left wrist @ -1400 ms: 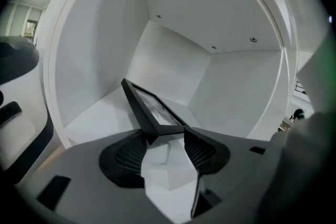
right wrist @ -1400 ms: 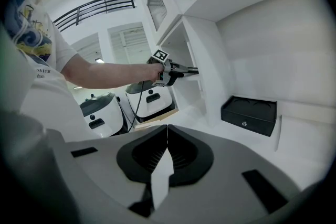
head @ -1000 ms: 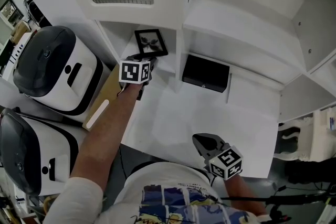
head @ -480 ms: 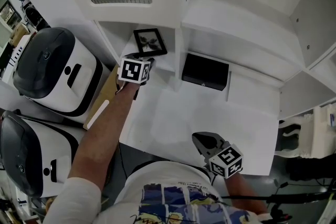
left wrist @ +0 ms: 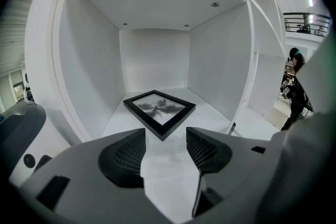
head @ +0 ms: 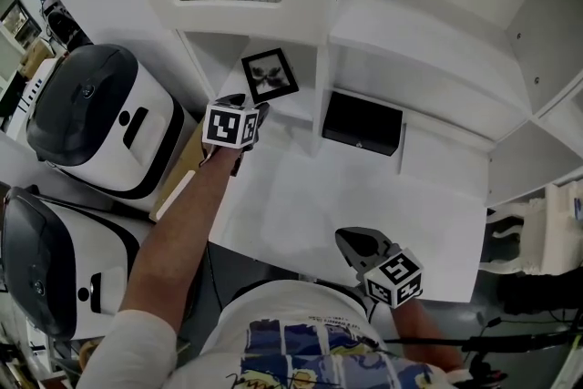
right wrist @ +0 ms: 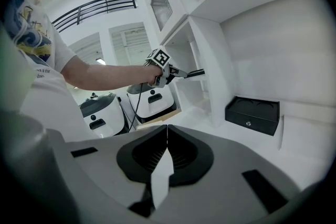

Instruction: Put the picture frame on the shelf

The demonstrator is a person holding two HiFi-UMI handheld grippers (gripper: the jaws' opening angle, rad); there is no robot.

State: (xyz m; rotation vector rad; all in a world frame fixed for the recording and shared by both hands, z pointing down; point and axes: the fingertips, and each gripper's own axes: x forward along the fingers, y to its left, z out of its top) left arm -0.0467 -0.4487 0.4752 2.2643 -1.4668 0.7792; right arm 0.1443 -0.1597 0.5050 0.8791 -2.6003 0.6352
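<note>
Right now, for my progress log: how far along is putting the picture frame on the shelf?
Done: the black rectangular picture frame lies flat on the floor of the white shelf compartment, touching neither gripper. In hand: nothing; the left gripper sits at the compartment's mouth, jaws open and empty, and the right gripper hangs over the white table, jaws together. Left: seemingly only drawing the left gripper away.

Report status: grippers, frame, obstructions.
Left gripper open, empty. Right gripper shut, empty, hanging back. Picture frame flat on the shelf, ahead of the left jaws, nothing touching it. Nothing in the way.
</note>
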